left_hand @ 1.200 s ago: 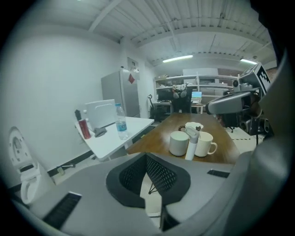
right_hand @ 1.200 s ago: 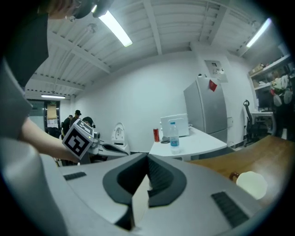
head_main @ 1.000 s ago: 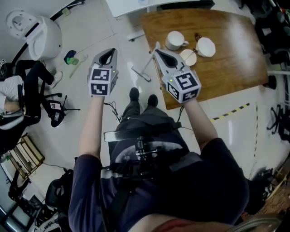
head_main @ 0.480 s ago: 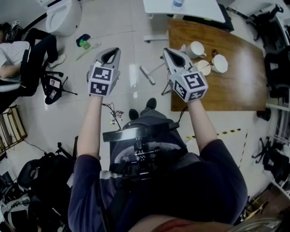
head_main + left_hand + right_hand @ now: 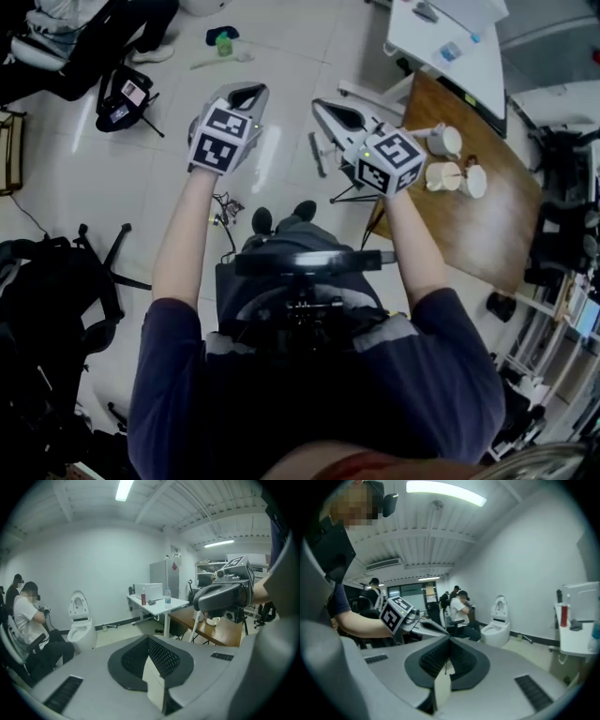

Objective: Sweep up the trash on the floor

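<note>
Head view looked down on a person standing on the pale floor [image 5: 281,47] with both arms stretched out in front. The left tongs [image 5: 247,92] and the right tongs [image 5: 332,112] were held up side by side, near each other but not touching. Left gripper view showed the left tongs pressed shut with nothing between them. Right gripper view showed the same for the right tongs: shut tight and holding nothing.

The trash [image 5: 222,41] lay on the floor near the top edge of the head view, well ahead of the left tongs. It was a small green thing and a blue thing close together, with a pale stick [image 5: 220,62] just beside them. Between the tongs and the trash was a stretch of open, shiny floor.

On the right stood a brown table [image 5: 478,234], with its corner near the right tongs. White cups [image 5: 443,141] sat close to that table's near edge. A white table [image 5: 459,56] stood past it. A thin dark bar [image 5: 317,154] lay on the floor under the right tongs, beside the brown table. What it was could not be told.

On the left, a seated person [image 5: 84,33] and a black chair base [image 5: 127,92] filled the top corner, near the trash. Black bags [image 5: 47,281] crowded the left edge.
</note>
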`<state>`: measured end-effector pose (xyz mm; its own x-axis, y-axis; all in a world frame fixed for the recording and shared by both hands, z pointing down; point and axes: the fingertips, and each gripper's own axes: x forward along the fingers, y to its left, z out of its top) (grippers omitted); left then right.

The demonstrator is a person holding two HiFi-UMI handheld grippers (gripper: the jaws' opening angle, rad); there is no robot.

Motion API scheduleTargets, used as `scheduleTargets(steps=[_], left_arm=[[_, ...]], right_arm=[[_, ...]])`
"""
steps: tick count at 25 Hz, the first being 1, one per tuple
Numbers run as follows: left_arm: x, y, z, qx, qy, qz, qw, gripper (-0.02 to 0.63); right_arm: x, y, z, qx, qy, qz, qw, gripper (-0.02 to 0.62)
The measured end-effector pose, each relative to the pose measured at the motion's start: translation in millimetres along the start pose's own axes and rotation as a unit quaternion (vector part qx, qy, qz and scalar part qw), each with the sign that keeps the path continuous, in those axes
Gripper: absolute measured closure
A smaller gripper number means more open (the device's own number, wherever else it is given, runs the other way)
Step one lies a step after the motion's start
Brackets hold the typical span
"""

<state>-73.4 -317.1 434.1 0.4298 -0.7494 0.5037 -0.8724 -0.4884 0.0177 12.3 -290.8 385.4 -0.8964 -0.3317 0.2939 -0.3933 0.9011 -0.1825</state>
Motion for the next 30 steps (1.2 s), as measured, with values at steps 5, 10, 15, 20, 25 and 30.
scheduleTargets(steps=[5, 10, 15, 20, 25, 30], left_arm=[[-60.6, 28.1, -10.3, -0.038, -0.033, 0.039, 0.9980, 0.606], [-112.9, 51.4, -16.1, -0.062, -0.055, 0.101, 0.9914, 0.606], [-151.9, 55.5, -14.4, -0.069, -0.055, 0.161, 0.9829, 0.606], [-167.0, 35.5, -19.8, -0.087, -0.047, 0.228, 0.9687, 0.606], [-177.6, -13.0, -19.2, -0.093, -0.033, 0.296, 0.9500, 0.605], [-186.6, -64.0, -23.8, -0.110, -0.005, 0.322, 0.9402, 0.606]], right_arm=[[47.1, 58.0, 11.9, -0.035, 0.022, 0.090, 0.995, 0.584], [68.0, 97.7, 28.1, -0.045, 0.018, 0.152, 0.987, 0.584], [70.3, 126.7, 43.9, -0.068, 0.018, 0.209, 0.975, 0.584], [48.9, 140.0, 44.0, -0.082, 0.007, 0.268, 0.960, 0.584], [15.3, 140.4, 32.9, -0.114, 0.004, 0.316, 0.942, 0.584], [-20.7, 149.8, 17.4, -0.123, 0.000, 0.364, 0.923, 0.584]])
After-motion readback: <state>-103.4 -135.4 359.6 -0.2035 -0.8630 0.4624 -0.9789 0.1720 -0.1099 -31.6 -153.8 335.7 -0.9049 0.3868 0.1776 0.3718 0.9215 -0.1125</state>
